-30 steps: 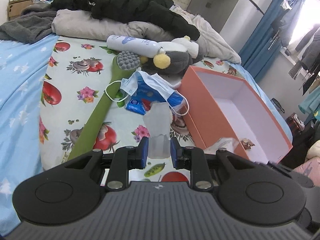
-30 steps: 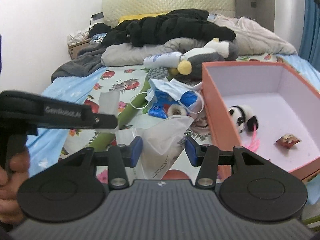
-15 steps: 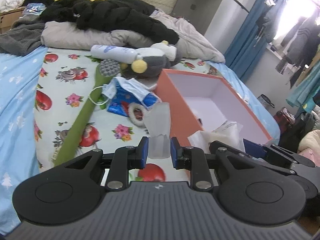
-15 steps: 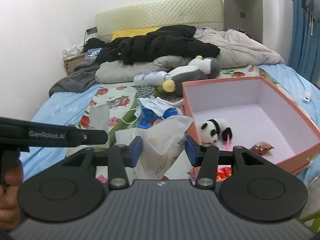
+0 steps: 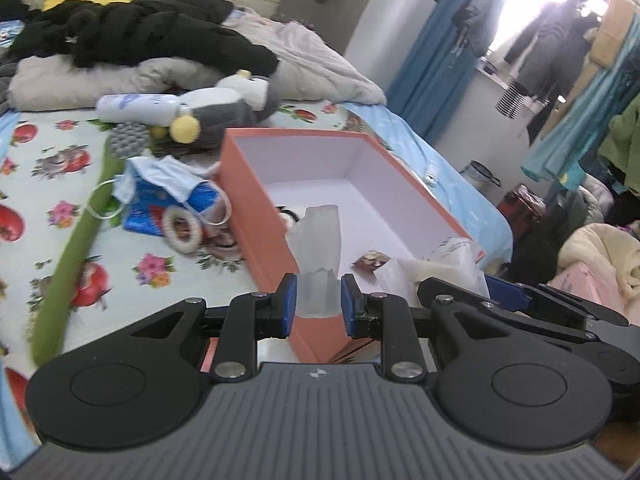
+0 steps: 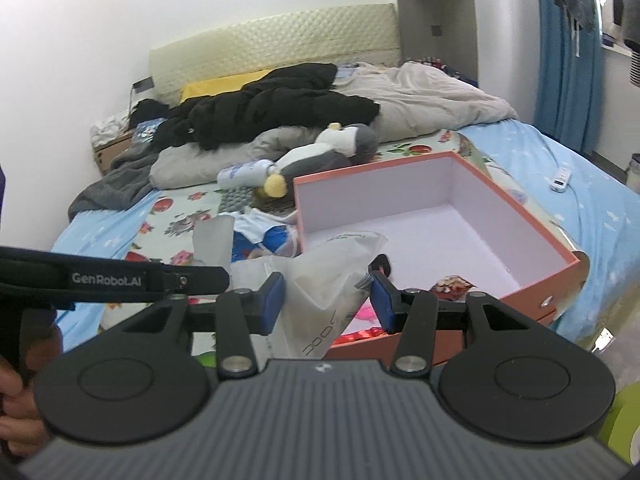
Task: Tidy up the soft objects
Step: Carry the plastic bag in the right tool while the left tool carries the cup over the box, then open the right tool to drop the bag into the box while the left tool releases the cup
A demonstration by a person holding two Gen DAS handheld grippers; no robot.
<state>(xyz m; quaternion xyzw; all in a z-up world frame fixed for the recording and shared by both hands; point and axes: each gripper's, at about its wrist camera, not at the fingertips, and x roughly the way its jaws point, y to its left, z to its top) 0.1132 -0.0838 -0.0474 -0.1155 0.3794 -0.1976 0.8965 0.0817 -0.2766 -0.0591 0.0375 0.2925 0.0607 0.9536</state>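
1. Far left on the bed sheet (image 5: 60, 152): long green stick (image 5: 76, 236) with a grey knobbed head, lying lengthwise.
2. Just right of it: blue packet (image 5: 160, 200) under a face mask (image 5: 168, 172), with a small white ring (image 5: 182, 228) beside them.
3. Behind these: white bottle (image 5: 138, 108) lying on its side, touching a grey-and-white plush penguin (image 5: 224, 112).
4. Centre: left gripper (image 5: 318, 304), pads clamped on a frosted translucent soft piece (image 5: 320, 240) that stands up between them, held over the near wall of the box.
5. Centre to right: open orange box (image 5: 256, 200) with pale lining, resting on the bed; inside, a small panda toy (image 5: 286, 214) partly hidden, and a small printed wrapper (image 5: 372, 259).
6. Right: right gripper (image 6: 328, 300), blue pads pressing a crumpled translucent plastic bag (image 6: 324, 276), held above the near corner of the box.
7. Far right on the blue sheet: white remote-like object (image 6: 560, 178), well apart from the box.
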